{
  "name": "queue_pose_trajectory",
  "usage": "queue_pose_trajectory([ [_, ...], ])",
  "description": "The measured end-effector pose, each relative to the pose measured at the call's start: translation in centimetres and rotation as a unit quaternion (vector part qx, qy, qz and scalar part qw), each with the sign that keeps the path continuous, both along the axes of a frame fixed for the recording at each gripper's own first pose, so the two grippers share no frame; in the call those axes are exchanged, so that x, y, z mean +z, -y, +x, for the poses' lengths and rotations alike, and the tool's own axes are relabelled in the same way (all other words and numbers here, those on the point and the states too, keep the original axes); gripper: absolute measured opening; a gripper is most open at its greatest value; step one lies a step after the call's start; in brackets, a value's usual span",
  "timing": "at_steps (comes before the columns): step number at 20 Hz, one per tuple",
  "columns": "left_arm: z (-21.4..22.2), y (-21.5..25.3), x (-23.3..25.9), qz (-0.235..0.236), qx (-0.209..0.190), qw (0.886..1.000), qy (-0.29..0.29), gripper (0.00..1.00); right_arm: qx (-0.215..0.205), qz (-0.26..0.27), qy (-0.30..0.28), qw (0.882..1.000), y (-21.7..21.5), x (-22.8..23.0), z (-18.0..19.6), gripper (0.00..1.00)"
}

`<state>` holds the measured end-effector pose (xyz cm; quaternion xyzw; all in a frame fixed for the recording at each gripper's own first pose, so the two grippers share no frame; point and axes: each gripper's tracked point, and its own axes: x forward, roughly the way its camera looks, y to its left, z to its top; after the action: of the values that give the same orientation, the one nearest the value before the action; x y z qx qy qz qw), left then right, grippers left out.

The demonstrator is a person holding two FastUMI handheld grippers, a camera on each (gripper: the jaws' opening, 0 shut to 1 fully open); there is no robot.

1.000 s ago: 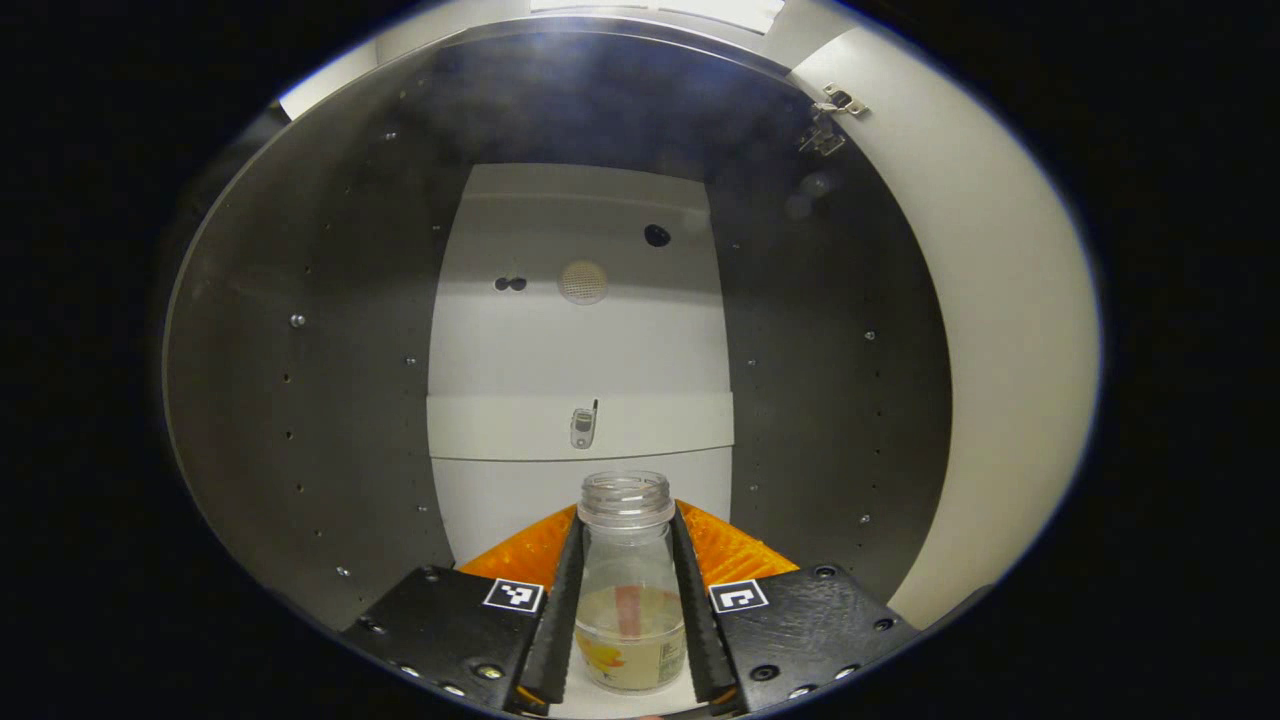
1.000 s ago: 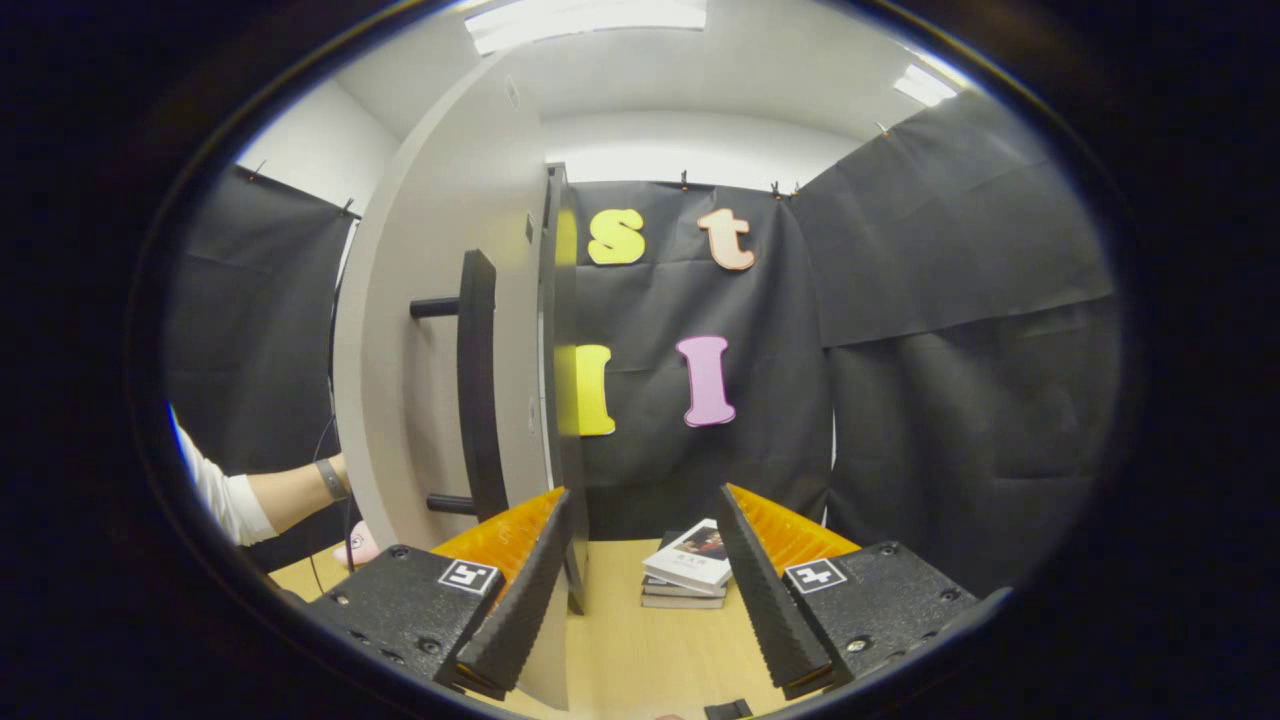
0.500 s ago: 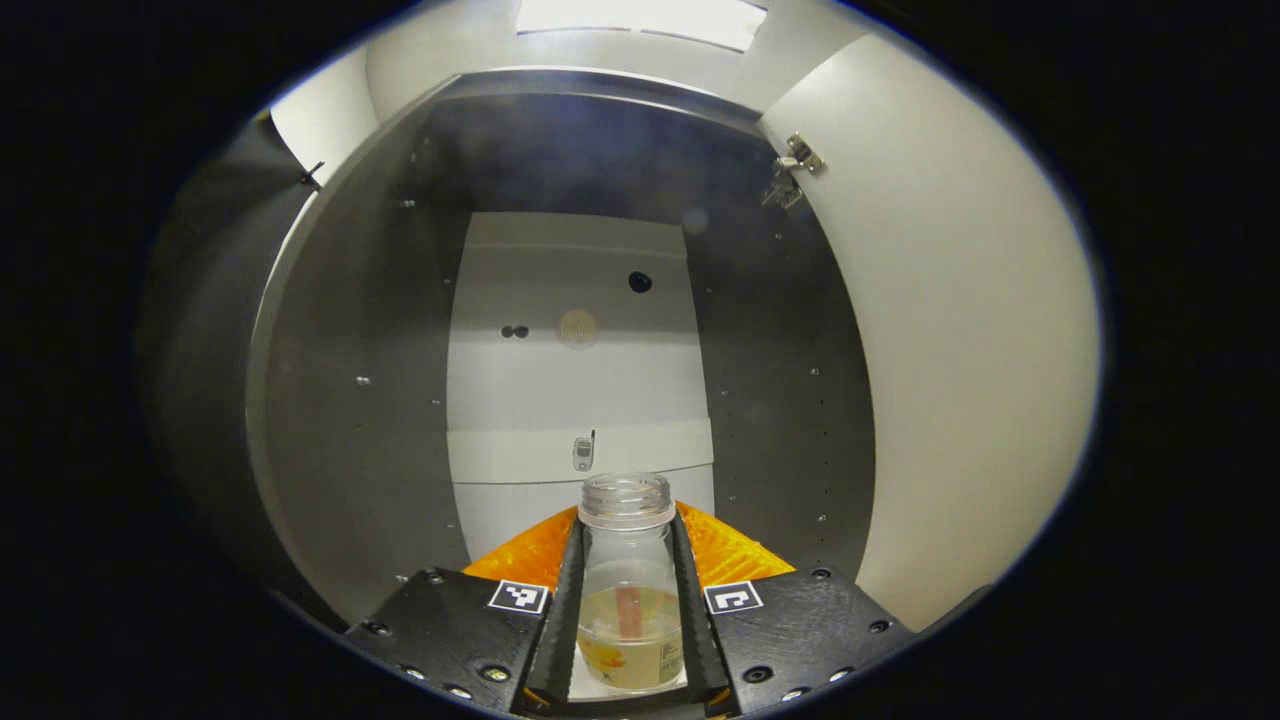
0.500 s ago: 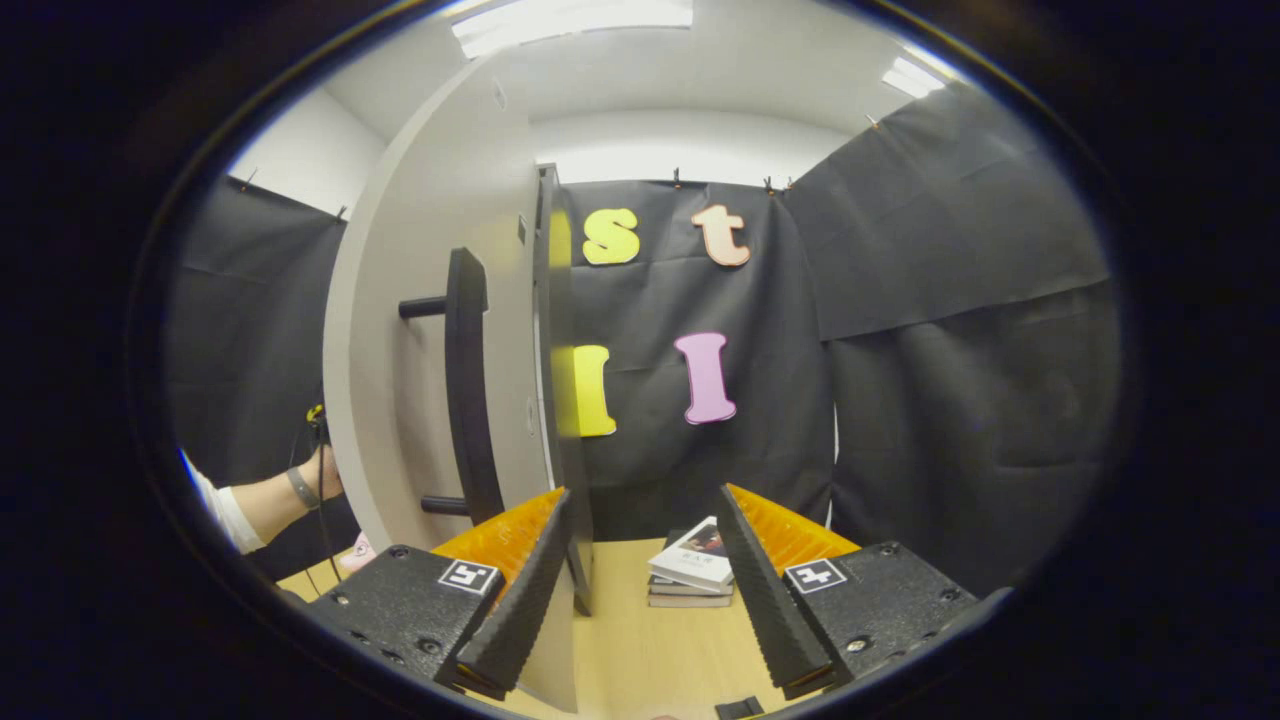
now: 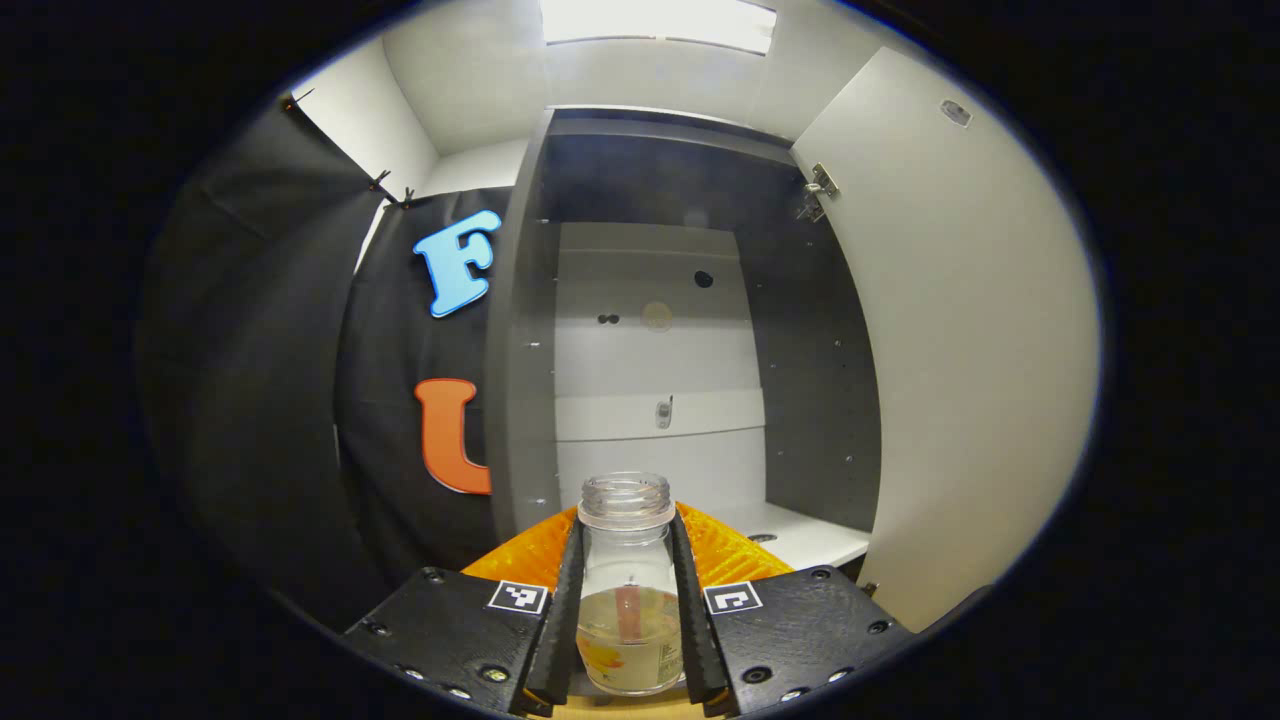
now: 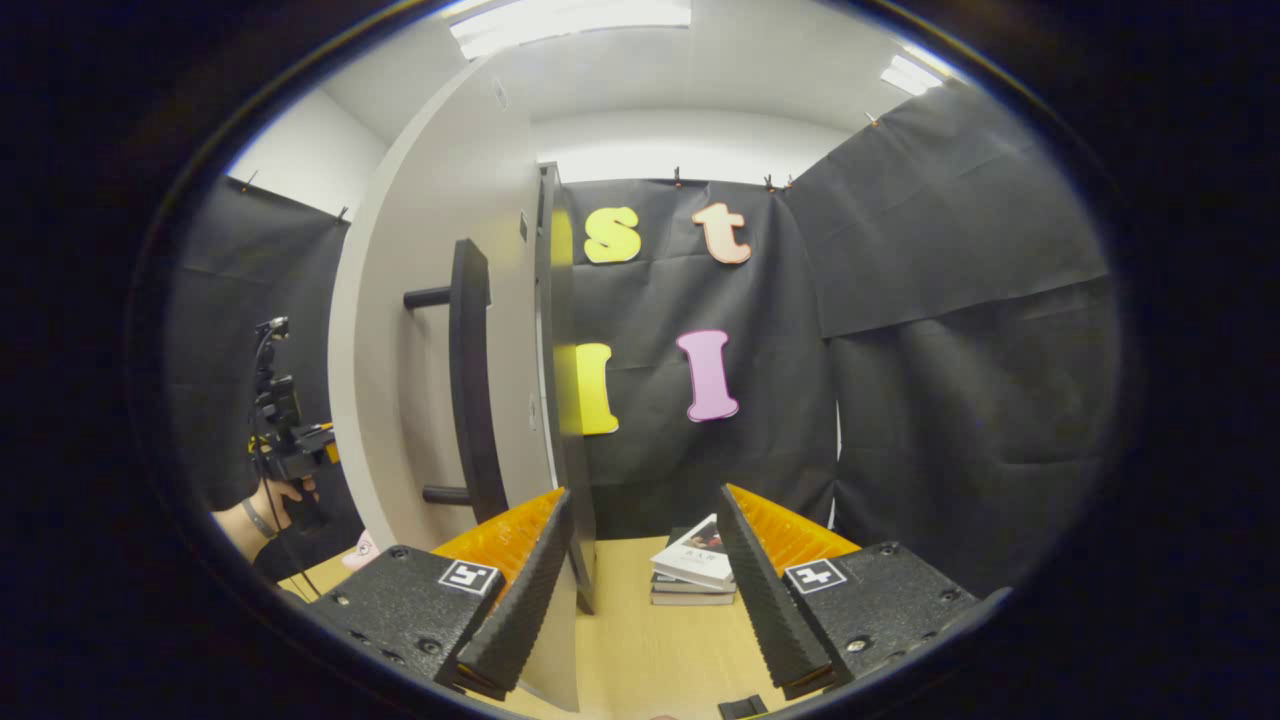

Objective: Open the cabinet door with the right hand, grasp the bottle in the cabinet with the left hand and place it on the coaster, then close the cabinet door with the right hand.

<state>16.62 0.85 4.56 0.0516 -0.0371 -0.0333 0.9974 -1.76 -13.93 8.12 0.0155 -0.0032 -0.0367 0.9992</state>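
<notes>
The bottle stands upright, open mouth up, clamped between the left gripper's jaws in front of the open cabinet. The right gripper has its jaws apart beside the door, above the counter

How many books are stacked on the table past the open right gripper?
3, it seems: books in one stack on the table, between the right gripper fingers, right of the cabinet door. Lower ones are partly covered.

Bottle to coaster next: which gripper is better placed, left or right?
Left. The left gripper is shut on the bottle, outside the open cabinet. The right gripper is open, holding nothing, beside the door edge.
</notes>
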Motion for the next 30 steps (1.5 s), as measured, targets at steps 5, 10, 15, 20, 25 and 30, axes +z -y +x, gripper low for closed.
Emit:
queue_pose_trajectory([
  [5, -6.3, -5.9, -7.5, 0.041, 0.101, 0.994, -0.012, 0.42, -0.001, 0.011, -0.005, 1.000, 0.0, -0.1, -0.1, 0.90],
  [10, -10.1, -8.9, -16.2, 0.038, 0.157, 0.986, -0.045, 0.42, -0.010, 0.004, 0.008, 1.000, 0.0, 0.7, -0.4, 0.89],
  [15, -11.9, -10.0, -21.4, 0.034, 0.192, 0.979, -0.052, 0.42, -0.014, 0.005, 0.008, 1.000, -0.1, 1.3, -0.6, 0.89],
  [20, -13.1, -11.2, -24.3, 0.018, 0.203, 0.977, -0.058, 0.42, -0.022, 0.002, 0.001, 1.000, -0.1, 1.5, -0.8, 0.89],
  [25, -13.9, -11.4, -26.0, -0.003, 0.205, 0.978, -0.048, 0.42, -0.036, -0.026, -0.005, 0.999, 0.0, 1.8, -0.9, 0.89],
  [30, -14.1, -11.2, -25.8, -0.008, 0.198, 0.980, -0.030, 0.45, -0.038, -0.030, -0.004, 0.999, -0.1, 2.4, -1.0, 0.89],
])
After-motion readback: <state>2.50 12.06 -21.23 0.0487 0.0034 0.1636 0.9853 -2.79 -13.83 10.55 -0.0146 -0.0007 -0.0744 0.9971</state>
